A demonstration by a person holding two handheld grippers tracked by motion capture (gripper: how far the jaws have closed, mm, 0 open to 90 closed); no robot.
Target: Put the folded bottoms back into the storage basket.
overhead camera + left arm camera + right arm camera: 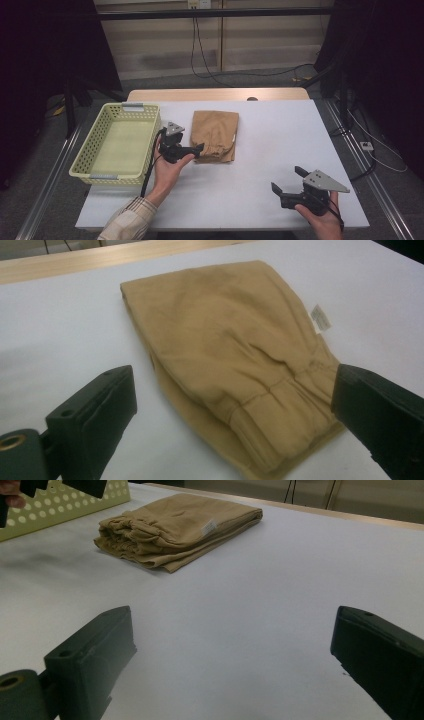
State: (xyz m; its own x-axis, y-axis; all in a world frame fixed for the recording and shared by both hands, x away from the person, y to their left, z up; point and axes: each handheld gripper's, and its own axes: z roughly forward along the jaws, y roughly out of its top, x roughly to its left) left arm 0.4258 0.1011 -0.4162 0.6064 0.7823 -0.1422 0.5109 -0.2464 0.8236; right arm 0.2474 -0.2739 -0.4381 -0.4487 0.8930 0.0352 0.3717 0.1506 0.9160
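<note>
My left gripper (192, 148) hangs with jaws wide at the near end of the folded tan cloth (235, 360); my right gripper (289, 183), jaws wide too, hovers over bare counter (280, 135).

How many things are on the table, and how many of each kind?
Basket: 1
Folded tan cloth: 1
Total: 2
</note>
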